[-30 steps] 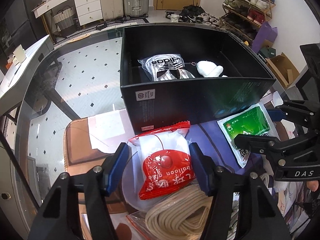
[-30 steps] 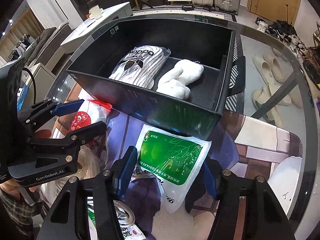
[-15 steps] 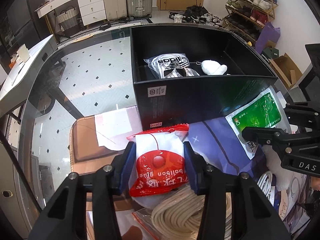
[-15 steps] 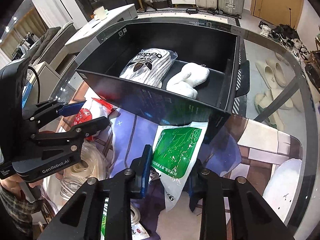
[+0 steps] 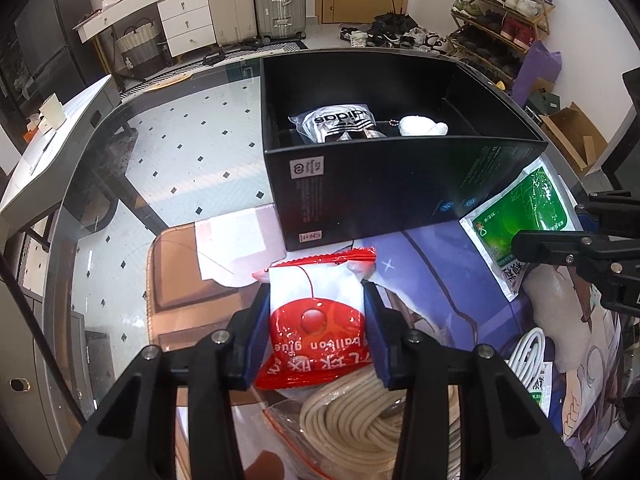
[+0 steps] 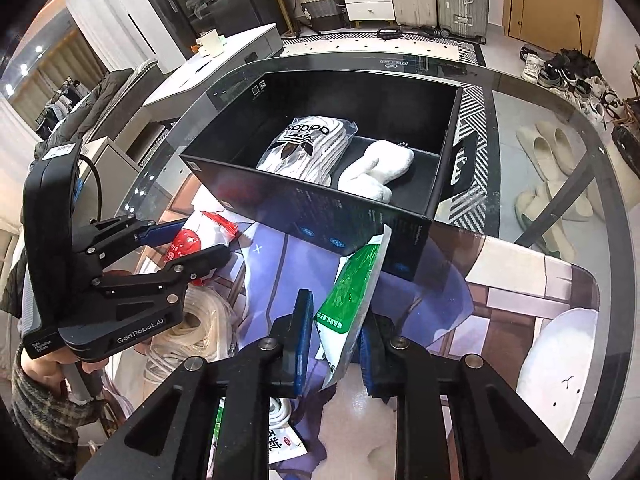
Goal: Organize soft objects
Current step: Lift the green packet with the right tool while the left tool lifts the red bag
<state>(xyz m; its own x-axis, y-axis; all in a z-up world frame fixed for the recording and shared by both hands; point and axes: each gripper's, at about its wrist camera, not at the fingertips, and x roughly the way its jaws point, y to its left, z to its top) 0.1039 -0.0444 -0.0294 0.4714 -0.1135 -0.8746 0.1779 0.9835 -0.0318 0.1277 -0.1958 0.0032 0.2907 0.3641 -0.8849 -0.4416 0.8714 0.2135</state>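
Observation:
My left gripper (image 5: 316, 316) is shut on a red and white balloon glue packet (image 5: 316, 320) and holds it just in front of the black box (image 5: 380, 188). My right gripper (image 6: 334, 336) is shut on a green and white packet (image 6: 352, 292), lifted and tilted on edge by the box's near wall (image 6: 320, 220). Inside the box lie a bagged Adidas sock pack (image 6: 308, 148) and a white plush toy (image 6: 380, 168). The left gripper also shows in the right wrist view (image 6: 192, 248).
A bag of coiled cream rope (image 5: 352, 428) lies under the left gripper. A purple printed mat (image 6: 280, 272) covers the glass table (image 5: 180, 140). A white cable (image 5: 532, 356) and another packet (image 6: 280, 444) lie near. A white plush shape (image 6: 556, 364) sits at right.
Both grippers have closed on their packets. The right gripper has lifted the green packet and turned it on edge. The left gripper has raised the red packet a little.

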